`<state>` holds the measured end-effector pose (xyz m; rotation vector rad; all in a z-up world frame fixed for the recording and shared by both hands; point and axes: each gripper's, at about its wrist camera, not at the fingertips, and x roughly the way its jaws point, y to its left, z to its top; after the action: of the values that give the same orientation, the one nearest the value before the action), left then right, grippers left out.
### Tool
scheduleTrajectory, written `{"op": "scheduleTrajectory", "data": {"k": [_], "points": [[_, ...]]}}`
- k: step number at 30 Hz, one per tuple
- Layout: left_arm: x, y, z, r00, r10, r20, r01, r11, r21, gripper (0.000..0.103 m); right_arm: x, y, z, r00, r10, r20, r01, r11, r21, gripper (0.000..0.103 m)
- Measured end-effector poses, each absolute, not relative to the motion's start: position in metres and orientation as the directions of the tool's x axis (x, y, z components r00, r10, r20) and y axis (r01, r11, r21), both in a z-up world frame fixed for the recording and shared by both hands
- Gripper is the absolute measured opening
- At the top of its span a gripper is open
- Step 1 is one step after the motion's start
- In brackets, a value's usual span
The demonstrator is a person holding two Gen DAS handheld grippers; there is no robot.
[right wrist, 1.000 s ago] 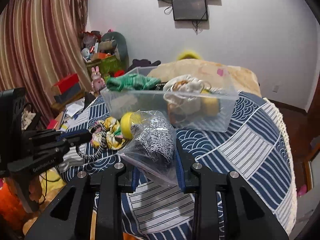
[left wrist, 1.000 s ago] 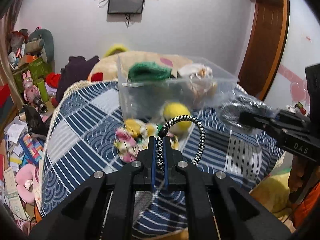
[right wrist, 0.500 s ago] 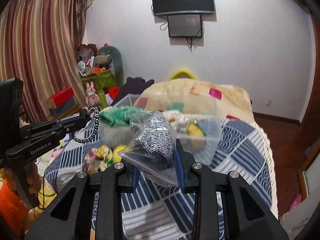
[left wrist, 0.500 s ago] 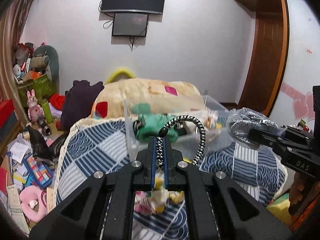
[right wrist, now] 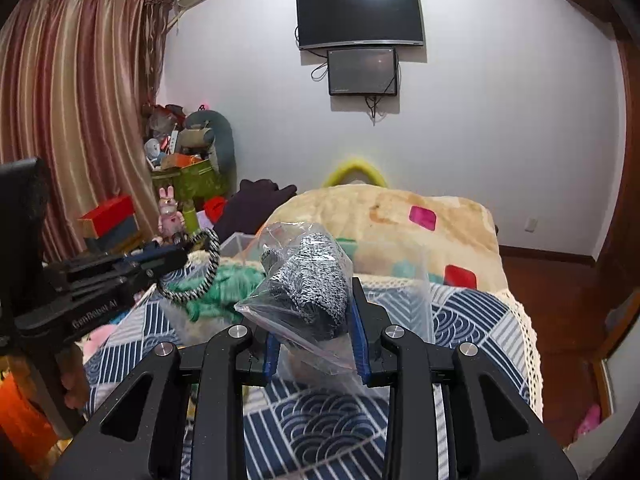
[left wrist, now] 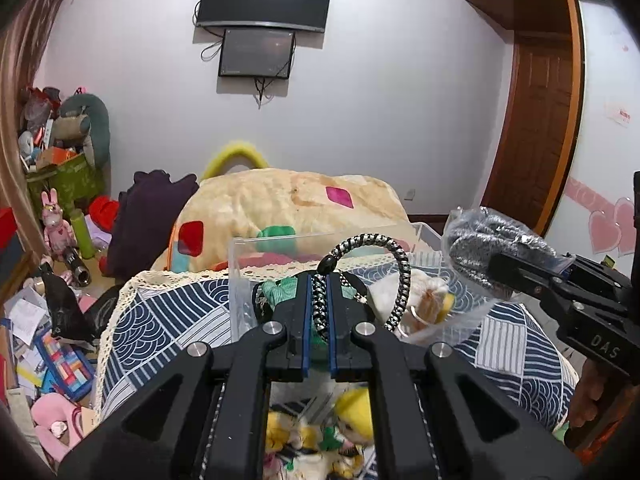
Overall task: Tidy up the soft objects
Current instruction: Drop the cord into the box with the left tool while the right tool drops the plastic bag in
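Braided cord loop [left wrist: 394,276] is sitting pinched in my left gripper [left wrist: 318,298], jaws pressed nearly together on its lower strands, the free arc standing up and curling to the right. I am holding it in the air above the near wall of the clear plastic bin [left wrist: 240,276], which is resting on the blue patterned bedspread [left wrist: 160,320] toward the far edge of the bed.

My right gripper [right wrist: 314,332] is clamping a clear bag holding grey knit fabric [right wrist: 310,280]; the jaws are spread about as wide as the bundle and pressing its sides. The bag is also hanging in the air, over the bin's right side.

Judgement on handling:
- Loop: light, limp but springy; it is keeping its arc. The grip near the bead looks secure.
- Bag: light and squashy, film likely slippery. I am gripping the knit bulk through the plastic, not loose film, which should be stopping it sliding.

Green knit item [left wrist: 280,290] and a white soft item [left wrist: 416,292] are lying in the bin. Floral soft items [left wrist: 320,440] are lying on the bedspread near its front edge.
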<state>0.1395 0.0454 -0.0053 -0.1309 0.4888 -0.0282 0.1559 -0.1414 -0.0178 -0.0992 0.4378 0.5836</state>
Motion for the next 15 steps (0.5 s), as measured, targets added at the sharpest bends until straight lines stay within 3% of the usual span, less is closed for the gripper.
{"op": "scheduleTrajectory", "data": {"k": [15], "points": [[0.202, 0.066, -0.047, 0.818, -0.027, -0.574, -0.051, 0.992, -0.119, 0.006, 0.186, -0.103, -0.033, 0.7, 0.527, -0.481, -0.585, 0.81, 0.036, 0.027]]}}
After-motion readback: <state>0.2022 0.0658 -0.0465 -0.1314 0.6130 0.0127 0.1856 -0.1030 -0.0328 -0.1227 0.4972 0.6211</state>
